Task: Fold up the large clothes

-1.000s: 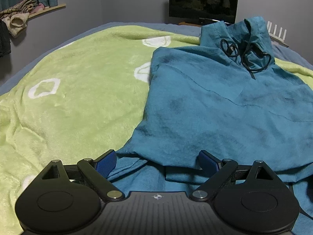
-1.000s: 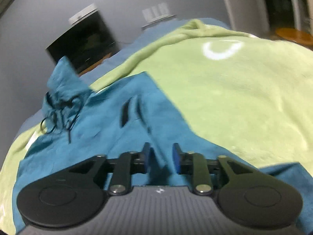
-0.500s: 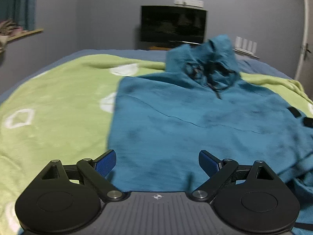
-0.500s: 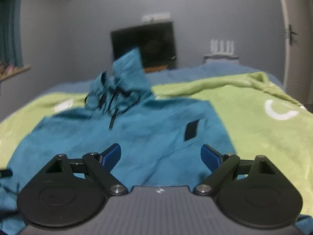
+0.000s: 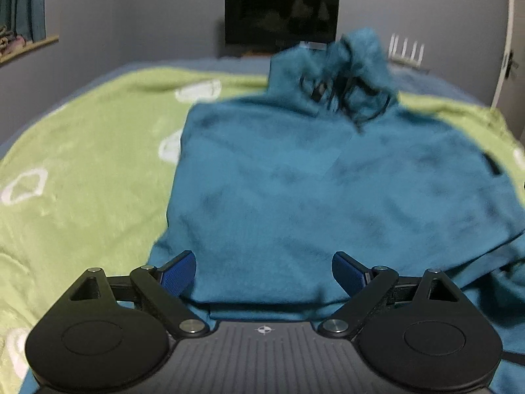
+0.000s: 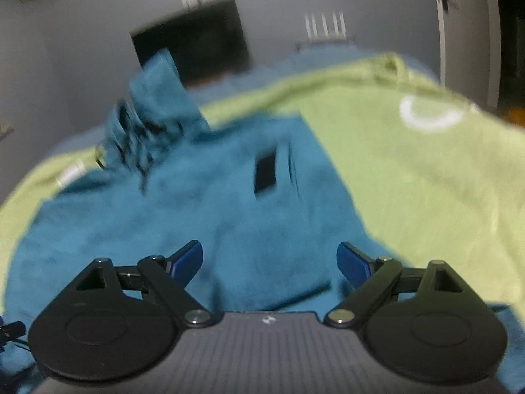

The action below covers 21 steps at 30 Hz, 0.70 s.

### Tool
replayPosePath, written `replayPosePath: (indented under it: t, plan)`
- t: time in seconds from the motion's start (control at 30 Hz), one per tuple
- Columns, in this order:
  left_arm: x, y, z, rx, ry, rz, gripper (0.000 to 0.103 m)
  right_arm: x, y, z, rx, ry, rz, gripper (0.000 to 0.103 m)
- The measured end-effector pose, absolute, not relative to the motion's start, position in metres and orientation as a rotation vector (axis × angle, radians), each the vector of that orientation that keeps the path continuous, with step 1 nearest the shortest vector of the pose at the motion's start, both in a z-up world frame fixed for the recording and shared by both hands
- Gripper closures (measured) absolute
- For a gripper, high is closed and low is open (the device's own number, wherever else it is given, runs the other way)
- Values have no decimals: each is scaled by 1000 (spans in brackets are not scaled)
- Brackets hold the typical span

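Left wrist view: the left gripper has its jaws spread wide with nothing between them; the teal hoodie lies ahead of and beneath the blue fingertips, spread on a green blanket. Its hood stands up at the far end, drawcords dangling.

Right wrist view: the right gripper is likewise wide open and empty, above the hoodie's near edge. The blurred dark rectangle on the cloth is perhaps a patch.
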State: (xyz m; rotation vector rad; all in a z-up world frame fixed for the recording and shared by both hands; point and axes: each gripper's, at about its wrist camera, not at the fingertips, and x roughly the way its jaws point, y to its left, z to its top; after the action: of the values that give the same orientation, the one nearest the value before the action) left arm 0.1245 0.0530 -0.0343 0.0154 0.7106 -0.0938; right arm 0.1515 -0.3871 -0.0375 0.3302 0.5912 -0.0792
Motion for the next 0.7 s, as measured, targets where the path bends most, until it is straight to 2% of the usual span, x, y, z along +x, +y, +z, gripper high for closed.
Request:
replayPosePath:
  t: [0.13, 0.2, 0.3, 0.5, 0.7]
  plan:
    - [94, 56, 9, -97, 604, -170, 10, 108, -400, 16, 333, 460, 5, 12]
    - [75, 58, 32, -160, 547, -233, 6, 85, -407, 44, 311, 404, 54, 9]
    - [54, 60, 58, -201, 575, -372, 5, 52, -417, 81, 286, 362, 151, 7]
    - [-7, 78, 93, -89, 611, -406, 5, -16, -434, 124, 229, 374, 320, 5]
    - [-73, 145, 120, -210, 634, -348, 5, -75, -448, 131, 148, 455, 333, 5]
